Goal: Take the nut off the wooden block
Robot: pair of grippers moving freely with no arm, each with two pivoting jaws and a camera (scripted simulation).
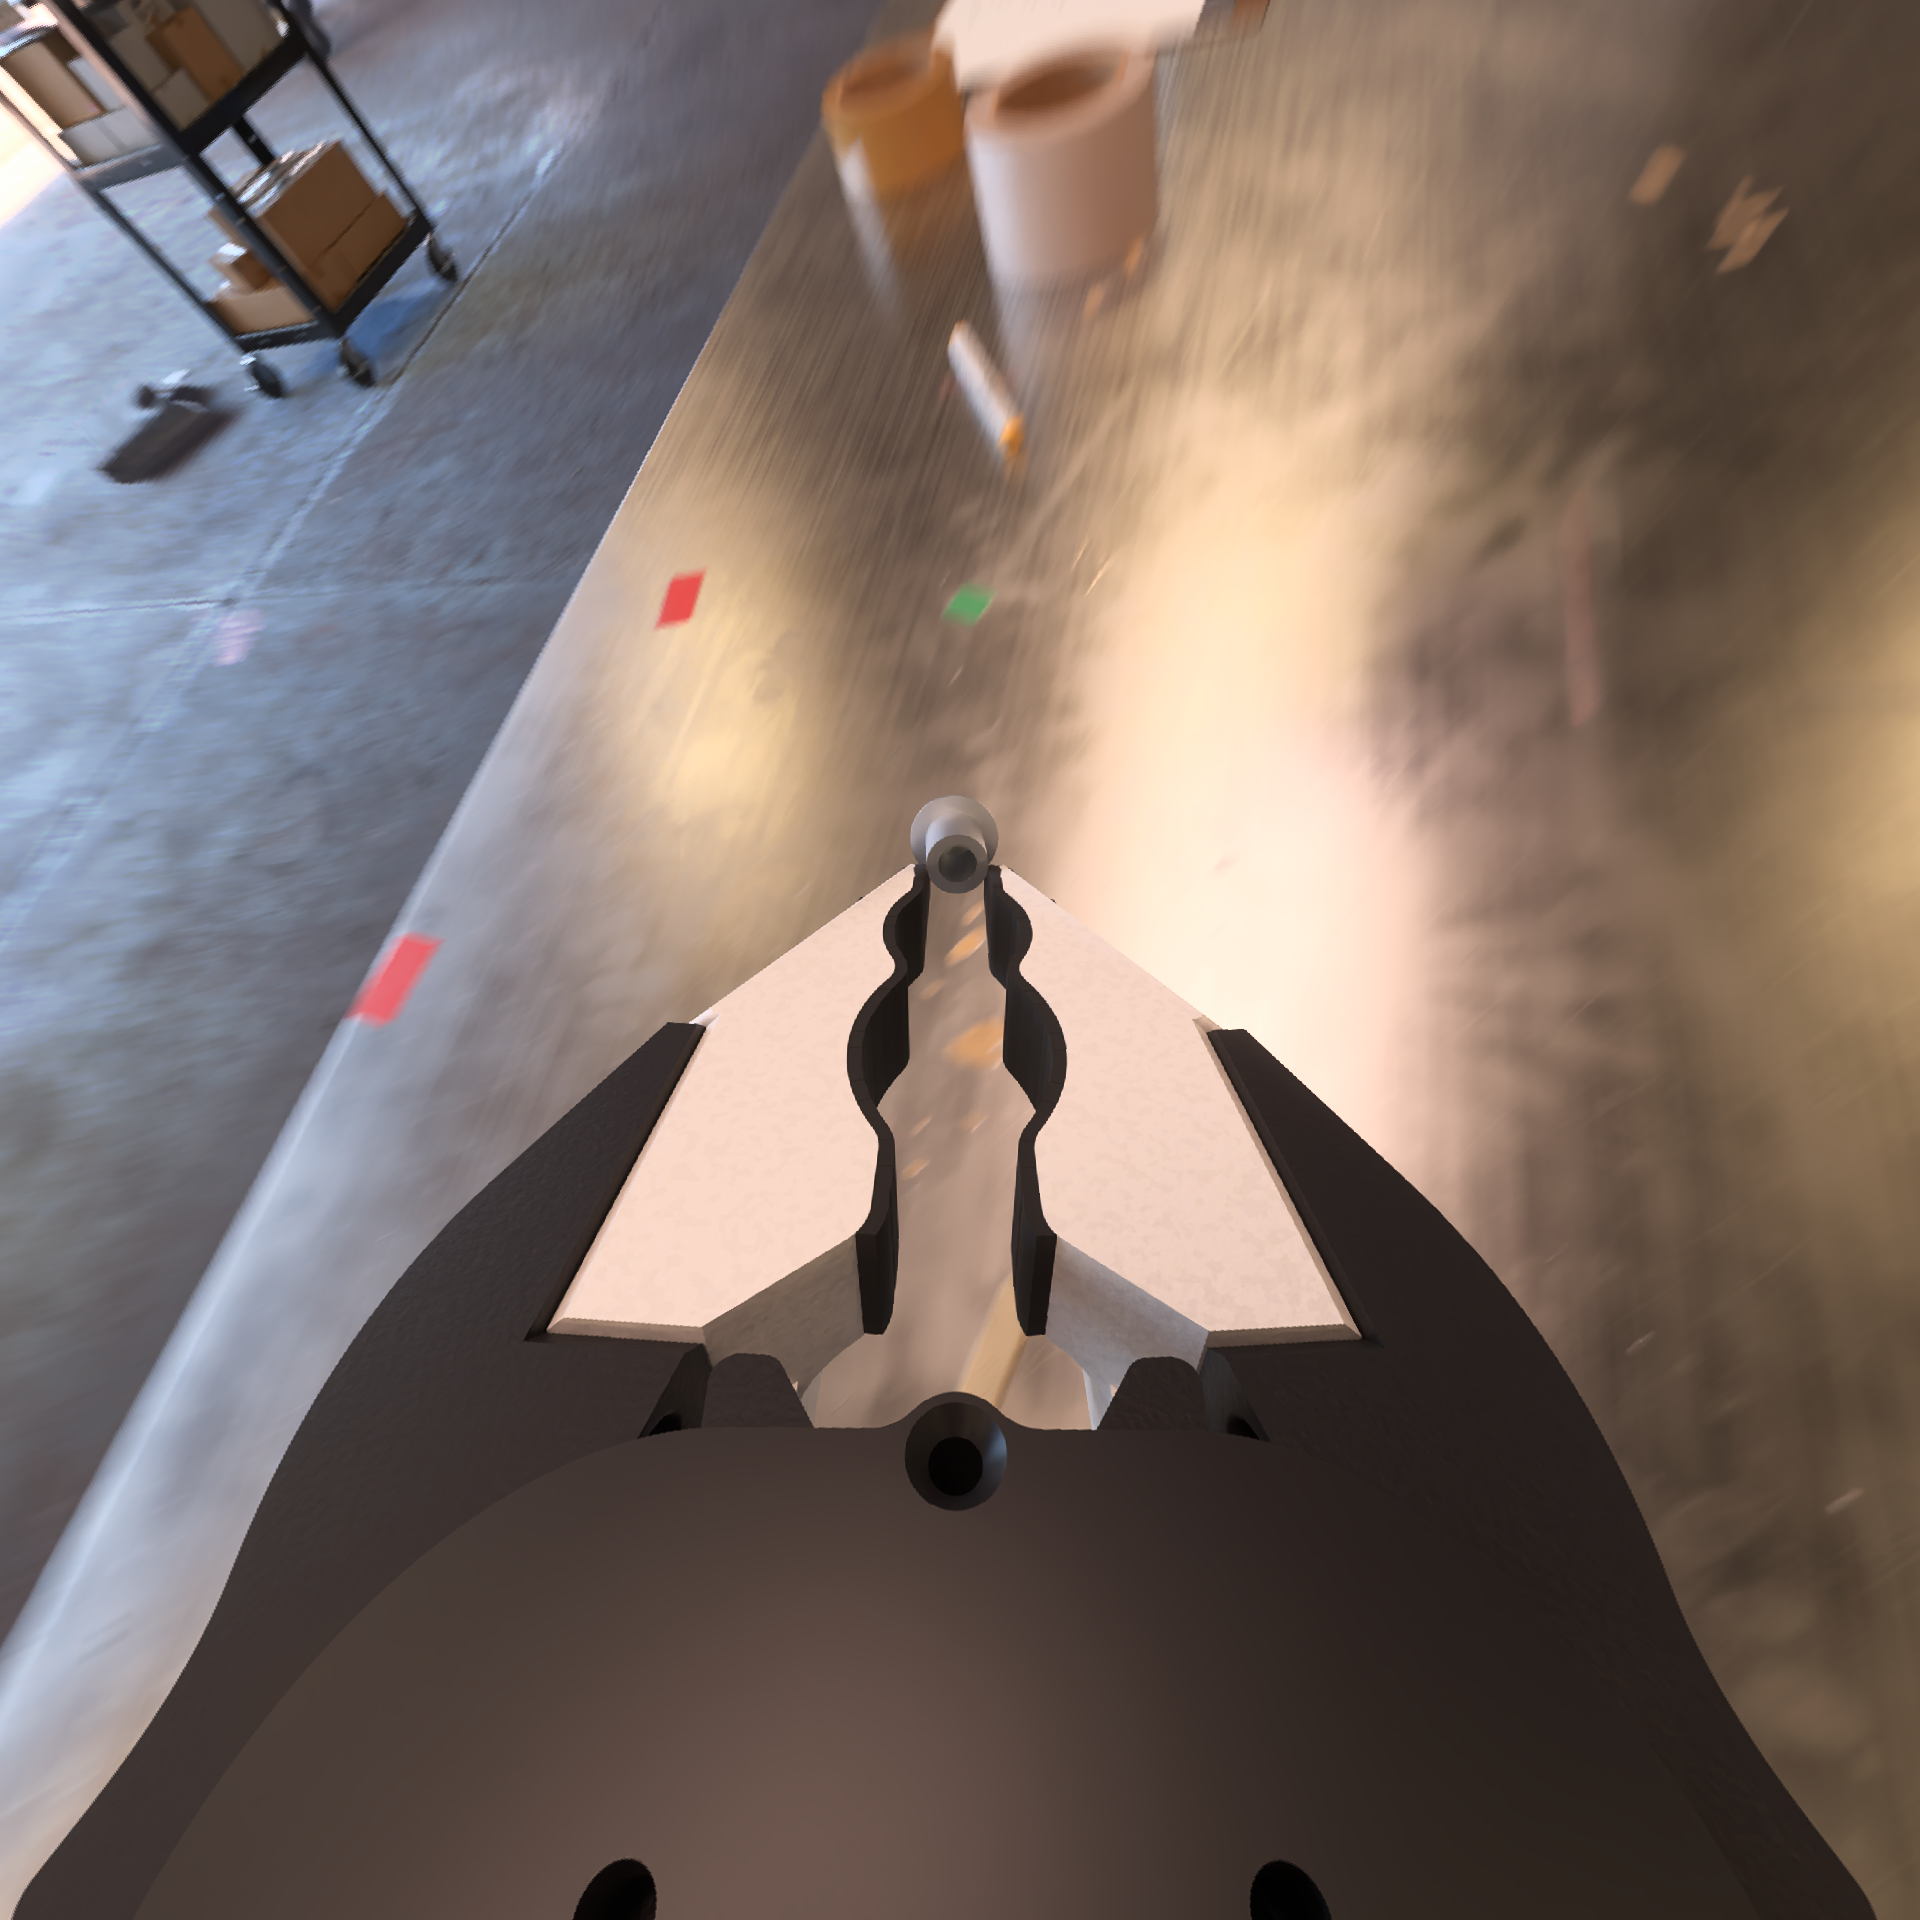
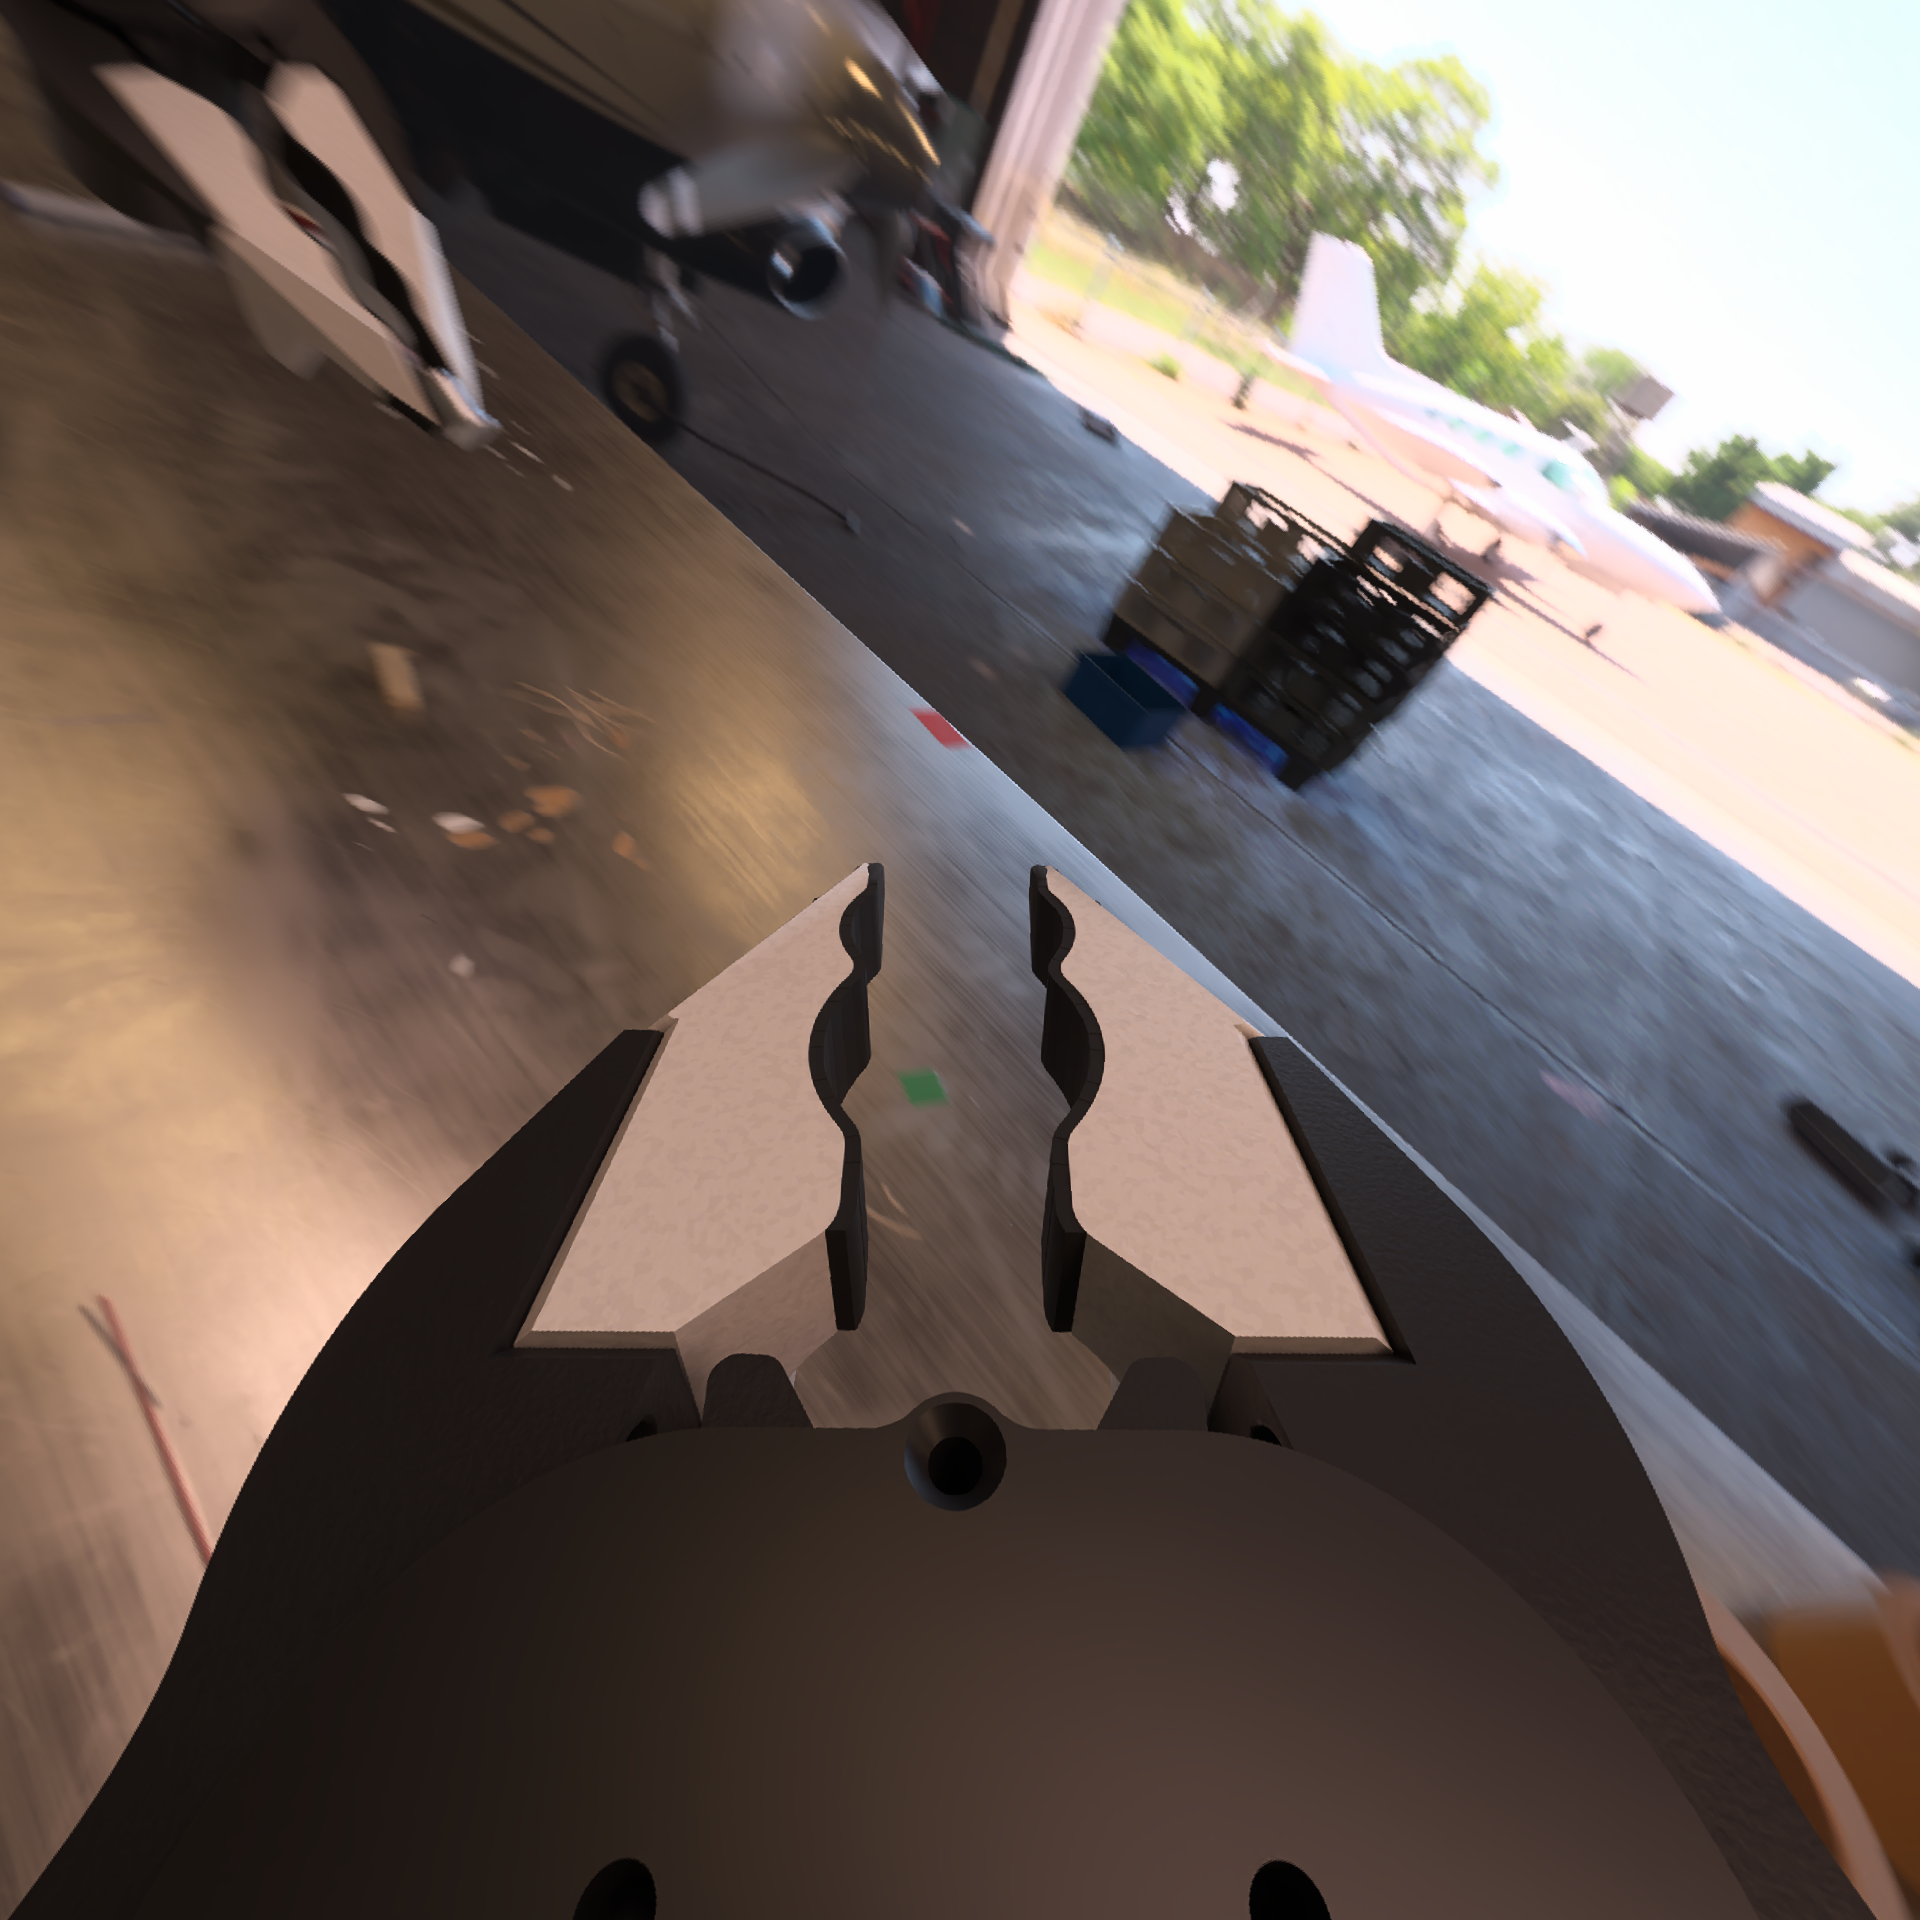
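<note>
My left gripper (image 1: 954,881) is shut on a small grey metal nut (image 1: 954,850), pinched at the very fingertips and held above the brushed-metal table (image 1: 1351,935). The nut shows a round hole facing me and a wider rim behind. No wooden block shows in either view. My right gripper (image 2: 956,883) is open and empty, low over the table near its edge, with a green marker (image 2: 923,1088) seen between its fingers. The left gripper (image 2: 457,410) also shows blurred at the far upper left of the right wrist view.
A white roll (image 1: 1060,166) and an orange roll (image 1: 894,125) stand at the table's far end, with a small white tube (image 1: 985,390) lying nearer. Red markers (image 1: 681,600) (image 1: 395,977) and a green one (image 1: 969,604) lie near the table edge. An orange object (image 2: 1829,1714) is at lower right.
</note>
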